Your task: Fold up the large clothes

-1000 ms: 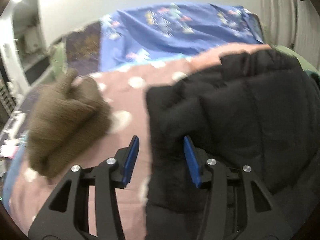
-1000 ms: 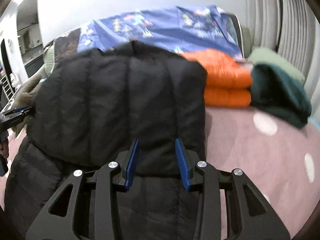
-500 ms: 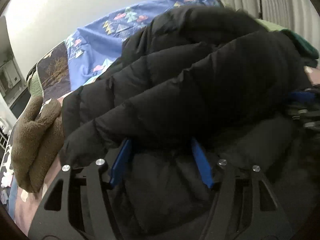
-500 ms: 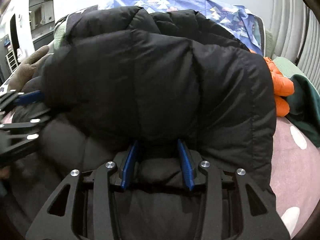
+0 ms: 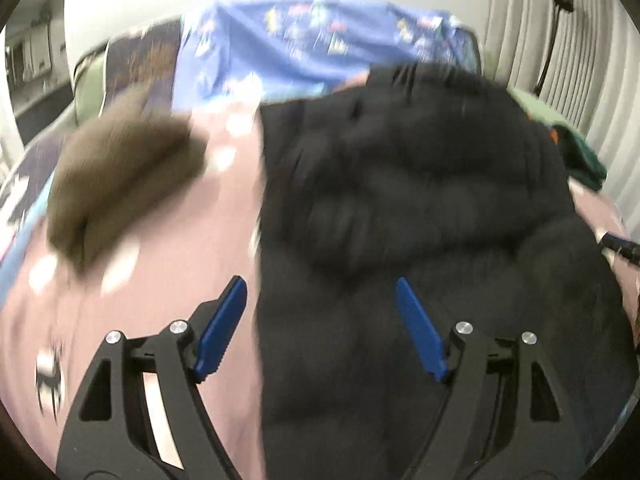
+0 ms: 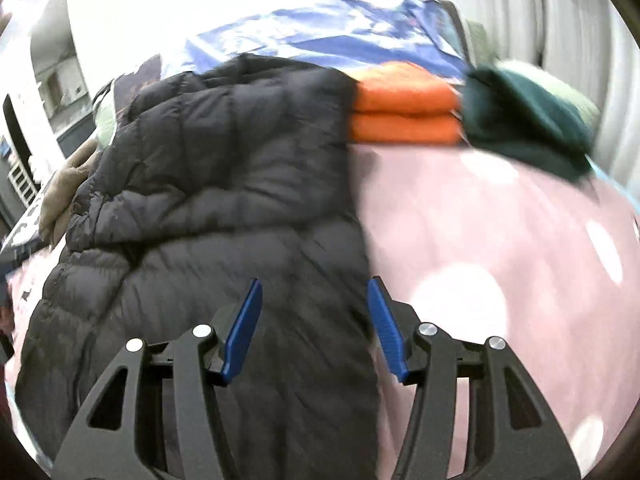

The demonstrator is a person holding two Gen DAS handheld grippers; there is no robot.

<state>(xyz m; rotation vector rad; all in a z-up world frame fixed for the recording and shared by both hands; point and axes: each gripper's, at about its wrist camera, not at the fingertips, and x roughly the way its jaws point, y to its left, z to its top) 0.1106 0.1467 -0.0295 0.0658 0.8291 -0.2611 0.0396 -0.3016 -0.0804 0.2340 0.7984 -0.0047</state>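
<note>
Black jacket (image 5: 420, 216) now dropped flat, blurred, perhaps folded over; lower hem cropped.

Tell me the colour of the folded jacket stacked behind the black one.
Orange folded jacket; clearest in the right wrist view, beside the black puffer jacket.

Both wrist views, close, downward, black jacket (image 5: 420, 200) shared

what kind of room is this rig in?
Most likely a bedroom: the black puffer jacket lies on a pink spotted bedspread, a blue patterned cover sits behind it, and folded orange and brown clothes lie alongside. Pleated curtains hang beside the bed.
</note>
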